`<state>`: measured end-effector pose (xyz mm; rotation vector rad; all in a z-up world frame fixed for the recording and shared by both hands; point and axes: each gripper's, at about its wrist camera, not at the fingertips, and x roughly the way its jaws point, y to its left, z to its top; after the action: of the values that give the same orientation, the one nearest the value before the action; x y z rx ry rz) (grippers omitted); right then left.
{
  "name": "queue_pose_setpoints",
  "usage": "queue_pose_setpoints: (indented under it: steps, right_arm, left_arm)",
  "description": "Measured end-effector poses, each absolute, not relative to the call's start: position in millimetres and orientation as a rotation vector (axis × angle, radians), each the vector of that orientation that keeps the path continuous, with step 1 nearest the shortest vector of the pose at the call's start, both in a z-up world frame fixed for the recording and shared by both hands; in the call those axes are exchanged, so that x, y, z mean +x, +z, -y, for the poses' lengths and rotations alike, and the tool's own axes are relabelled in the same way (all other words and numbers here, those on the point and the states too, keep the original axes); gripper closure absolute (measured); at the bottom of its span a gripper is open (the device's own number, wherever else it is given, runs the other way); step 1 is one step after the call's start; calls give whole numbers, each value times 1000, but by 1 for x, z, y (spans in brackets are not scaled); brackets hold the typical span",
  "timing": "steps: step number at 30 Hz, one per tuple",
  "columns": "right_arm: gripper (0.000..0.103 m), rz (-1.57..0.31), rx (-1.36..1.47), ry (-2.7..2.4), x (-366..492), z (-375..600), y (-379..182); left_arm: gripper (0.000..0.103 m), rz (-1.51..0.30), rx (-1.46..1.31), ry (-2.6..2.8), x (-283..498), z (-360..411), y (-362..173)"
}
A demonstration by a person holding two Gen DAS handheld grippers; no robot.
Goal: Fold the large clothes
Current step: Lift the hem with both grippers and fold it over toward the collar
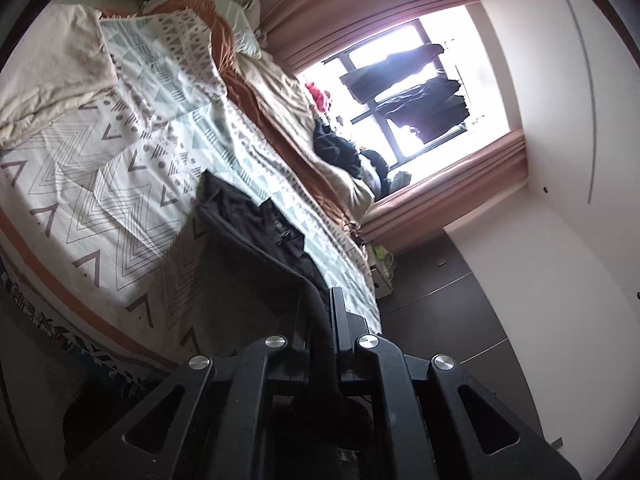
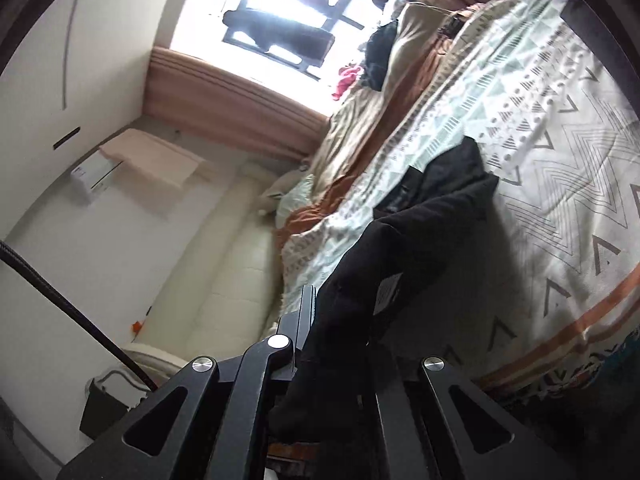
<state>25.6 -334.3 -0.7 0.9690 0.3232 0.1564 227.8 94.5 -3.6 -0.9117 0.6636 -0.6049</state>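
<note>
Each claw, left claw (image 1: 326, 312) and right claw (image 2: 340, 320), pinches the black garment (image 1: 256, 220) above the bed (image 1: 120, 200), apparently to spread it for folding.

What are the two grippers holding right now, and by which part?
Both hold one black garment: the left gripper and right gripper each pinch an edge of it. Which part cannot be told.

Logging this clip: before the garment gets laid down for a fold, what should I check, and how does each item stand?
1. Left gripper shut on black garment: ok.
2. Right gripper shut on garment: ok.
3. Garment lifted off the bedspread: not ok, its far end rests there.
4. Open bedspread to lay it on: ok.
5. Garment spread flat between grippers: cannot tell.
</note>
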Motion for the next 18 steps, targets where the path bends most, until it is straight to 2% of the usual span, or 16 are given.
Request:
queue_pose_setpoints:
  steps: [8, 18]
  right_arm:
    - [103, -276, 916, 212, -7, 318, 20]
    - [103, -278, 932, 193, 3, 339, 3]
  left_arm:
    - [94, -546, -903, -641, 182, -113, 32]
    - [94, -537, -875, -616, 195, -104, 41]
